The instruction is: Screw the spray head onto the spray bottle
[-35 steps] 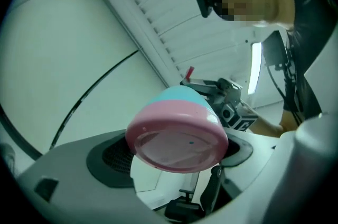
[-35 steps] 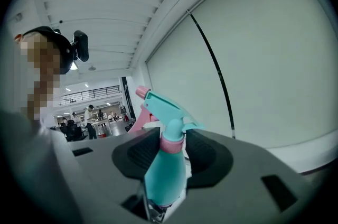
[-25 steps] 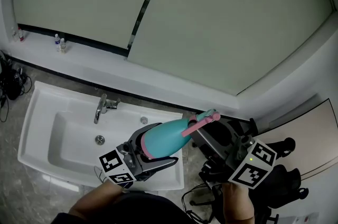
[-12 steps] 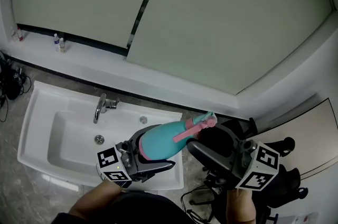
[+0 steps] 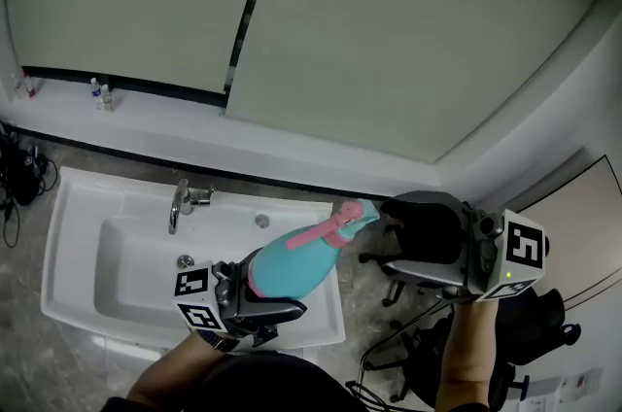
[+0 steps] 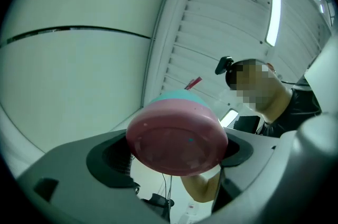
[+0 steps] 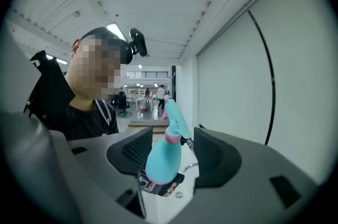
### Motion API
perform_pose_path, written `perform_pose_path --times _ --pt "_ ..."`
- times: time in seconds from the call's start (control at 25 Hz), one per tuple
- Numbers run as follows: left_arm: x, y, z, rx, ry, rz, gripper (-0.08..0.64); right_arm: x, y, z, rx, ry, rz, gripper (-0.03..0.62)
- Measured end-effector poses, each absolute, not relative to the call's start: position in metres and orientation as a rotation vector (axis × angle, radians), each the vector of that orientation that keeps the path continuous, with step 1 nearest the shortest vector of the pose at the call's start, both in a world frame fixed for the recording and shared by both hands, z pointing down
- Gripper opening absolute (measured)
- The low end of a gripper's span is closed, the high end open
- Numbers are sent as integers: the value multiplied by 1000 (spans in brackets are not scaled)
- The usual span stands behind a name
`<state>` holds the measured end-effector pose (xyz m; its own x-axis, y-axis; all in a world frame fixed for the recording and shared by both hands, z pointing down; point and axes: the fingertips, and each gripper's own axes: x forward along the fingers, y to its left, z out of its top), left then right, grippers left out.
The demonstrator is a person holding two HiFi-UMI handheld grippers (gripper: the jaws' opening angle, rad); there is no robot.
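In the head view the spray bottle (image 5: 296,259) is teal with a pink base and lies tilted, neck up to the right. My left gripper (image 5: 277,282) is shut on its lower body. The left gripper view shows the pink base (image 6: 177,138) pressed between that gripper's pads (image 6: 113,157). The spray head (image 5: 342,222), with a pink trigger and teal nozzle, sits on the bottle's neck. My right gripper (image 5: 389,235) stands open just right of the nozzle, apart from it. The right gripper view shows the bottle (image 7: 161,157) and spray head (image 7: 174,117) beyond that gripper's (image 7: 169,151) spread jaws.
A white sink (image 5: 68,216) with a chrome faucet (image 5: 183,201) lies below my left gripper. Small bottles (image 5: 97,94) stand on the ledge by the pale wall. A dark office chair (image 5: 418,352) and cables are on the floor at lower right.
My right gripper has let go of the spray head, opened, and drawn back to the right and upward. My left gripper has shifted slightly left with the bottle.
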<state>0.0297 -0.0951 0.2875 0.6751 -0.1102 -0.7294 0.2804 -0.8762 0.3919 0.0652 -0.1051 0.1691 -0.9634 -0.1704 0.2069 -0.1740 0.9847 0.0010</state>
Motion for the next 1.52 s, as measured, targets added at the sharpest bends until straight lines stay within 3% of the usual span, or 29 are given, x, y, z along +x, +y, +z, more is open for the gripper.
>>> perform_pose_path --times 0.48,0.56,0.68,1.24,1.52 --pt "48 -78 294 2398 217 -1003 453 28 -89 183 -83 -2728 -96 211" --pt "49 -78 295 2411 218 -987 453 29 -89 185 -84 -2700 -101 132" --pt "50 -78 297 2430 201 -971 453 31 -89 189 -96 -2660 -103 132" --pt "44 -120 323 2922 -881 -714 453 45 -142 232 420 -2376 443 130" --pt "45 -125 330 2899 -806 -695 453 46 -154 234 558 -2364 511 132"
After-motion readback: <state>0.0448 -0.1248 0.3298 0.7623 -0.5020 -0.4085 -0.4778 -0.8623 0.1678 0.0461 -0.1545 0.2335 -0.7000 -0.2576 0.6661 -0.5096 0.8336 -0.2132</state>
